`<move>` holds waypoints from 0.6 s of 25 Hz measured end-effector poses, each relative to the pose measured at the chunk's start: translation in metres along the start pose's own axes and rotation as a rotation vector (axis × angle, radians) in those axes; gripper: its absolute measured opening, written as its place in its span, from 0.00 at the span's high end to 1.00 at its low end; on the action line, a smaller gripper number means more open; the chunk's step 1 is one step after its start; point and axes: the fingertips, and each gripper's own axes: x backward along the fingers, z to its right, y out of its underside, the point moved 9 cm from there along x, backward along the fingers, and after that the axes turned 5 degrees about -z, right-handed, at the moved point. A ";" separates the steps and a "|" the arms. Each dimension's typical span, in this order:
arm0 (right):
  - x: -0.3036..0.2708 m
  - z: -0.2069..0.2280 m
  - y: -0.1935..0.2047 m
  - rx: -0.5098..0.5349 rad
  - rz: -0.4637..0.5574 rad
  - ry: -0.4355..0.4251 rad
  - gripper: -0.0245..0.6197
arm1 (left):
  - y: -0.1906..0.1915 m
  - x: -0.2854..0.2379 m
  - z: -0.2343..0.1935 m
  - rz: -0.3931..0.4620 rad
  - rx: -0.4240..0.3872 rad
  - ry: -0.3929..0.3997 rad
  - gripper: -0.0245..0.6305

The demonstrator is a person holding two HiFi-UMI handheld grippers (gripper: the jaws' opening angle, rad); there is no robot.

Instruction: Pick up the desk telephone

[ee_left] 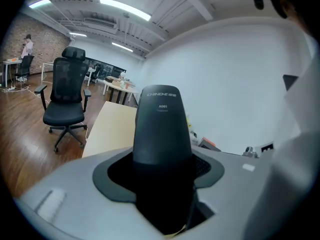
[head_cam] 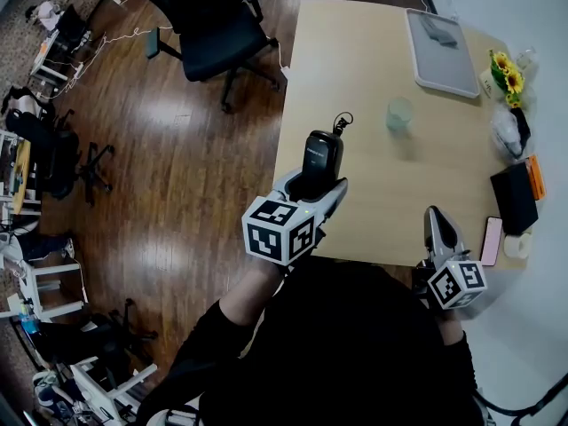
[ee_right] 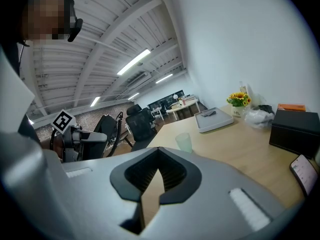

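The left gripper's [ee_left: 162, 184] jaws stand partway apart and clamp the lower end of the black desk telephone [ee_left: 161, 129], which juts up from between them. In the head view this gripper [head_cam: 315, 186] holds the desk telephone [head_cam: 321, 155] above the near left edge of the table [head_cam: 373, 185], with a curled cord [head_cam: 340, 122] at the telephone's far end.

The right gripper [ee_right: 155, 179] has its jaws drawn together, with nothing between them. It hangs over the table's near edge, at about 4 o'clock from the left gripper [head_cam: 437, 224].

A pale cup [head_cam: 398, 114] stands at 1 o'clock from the telephone. A grey tray [head_cam: 439, 51] lies further off the same way. A black box [head_cam: 513, 198] and a smartphone [head_cam: 491, 240] lie at 3 o'clock.
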 end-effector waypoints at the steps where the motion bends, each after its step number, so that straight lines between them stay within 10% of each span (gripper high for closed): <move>1: 0.000 0.000 0.000 0.001 0.001 0.000 0.96 | 0.000 0.000 0.000 -0.001 0.003 0.001 0.56; 15: 0.001 -0.006 -0.003 0.037 0.005 -0.020 0.96 | 0.001 0.001 -0.005 -0.005 0.030 0.009 0.56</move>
